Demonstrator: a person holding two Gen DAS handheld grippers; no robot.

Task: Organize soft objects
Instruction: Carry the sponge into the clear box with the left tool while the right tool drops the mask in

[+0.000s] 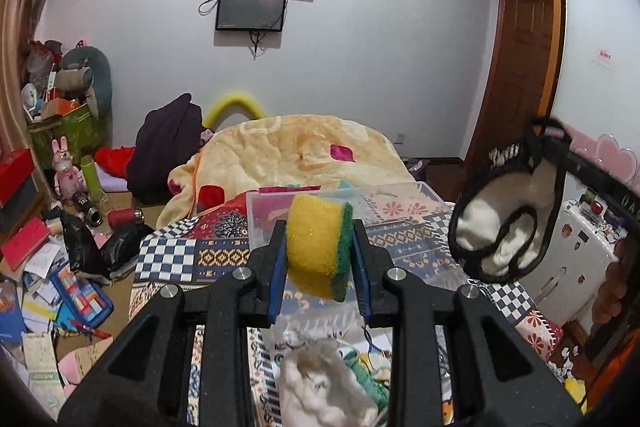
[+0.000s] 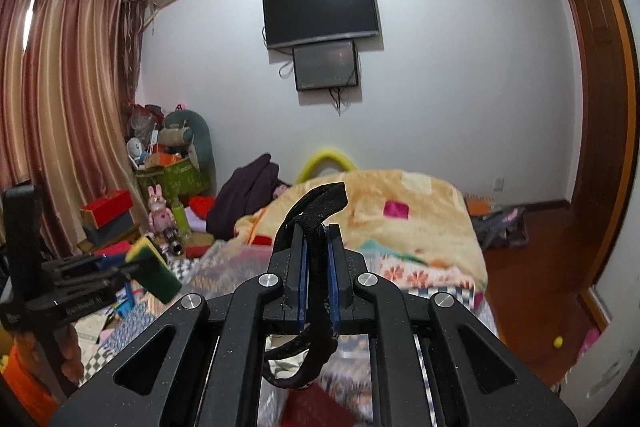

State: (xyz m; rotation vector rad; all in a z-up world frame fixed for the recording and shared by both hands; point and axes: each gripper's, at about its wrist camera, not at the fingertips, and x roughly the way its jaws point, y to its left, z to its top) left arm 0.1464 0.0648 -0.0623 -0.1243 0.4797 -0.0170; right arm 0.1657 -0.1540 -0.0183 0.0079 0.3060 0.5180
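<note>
My left gripper is shut on a yellow and green sponge and holds it in the air above the patterned bed cover. The sponge also shows at the left of the right wrist view. My right gripper is shut on the black edge of a black-trimmed white fabric piece. That fabric piece hangs in the air at the right of the left wrist view. A clear plastic box lies on the bed just beyond the sponge. A white fluffy cloth lies on the bed below my left gripper.
A cream blanket covers the far half of the bed. Bags, books and boxes litter the floor at the left. A small white fridge stands at the right. The wooden floor lies right of the bed.
</note>
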